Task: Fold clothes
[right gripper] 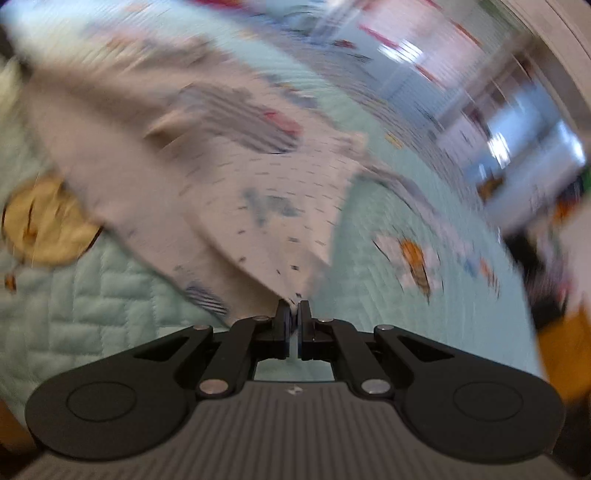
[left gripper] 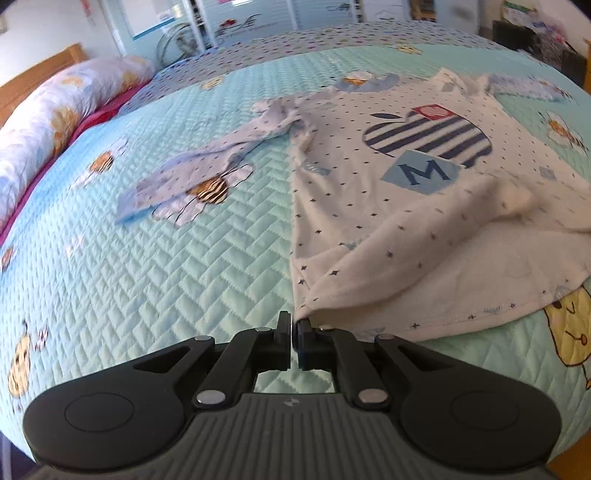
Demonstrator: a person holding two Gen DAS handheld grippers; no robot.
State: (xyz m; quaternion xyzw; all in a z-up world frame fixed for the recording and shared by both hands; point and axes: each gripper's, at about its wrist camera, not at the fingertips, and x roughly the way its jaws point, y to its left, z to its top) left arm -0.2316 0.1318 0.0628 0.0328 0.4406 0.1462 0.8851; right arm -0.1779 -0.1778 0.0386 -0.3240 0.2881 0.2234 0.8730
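A white long-sleeved shirt with small dark dots, a striped apple patch and an "M" patch lies spread on the mint quilted bedspread. Its pale blue sleeve stretches out to the left. My left gripper is shut on the shirt's near left hem corner, which is lifted off the bed. In the blurred right wrist view, the shirt rises from my right gripper, which is shut on its near right hem corner.
A floral pillow and a wooden headboard lie at the far left. Shelves and furniture stand beyond the bed's far edge. A yellow cartoon figure is printed on the bedspread near the hem.
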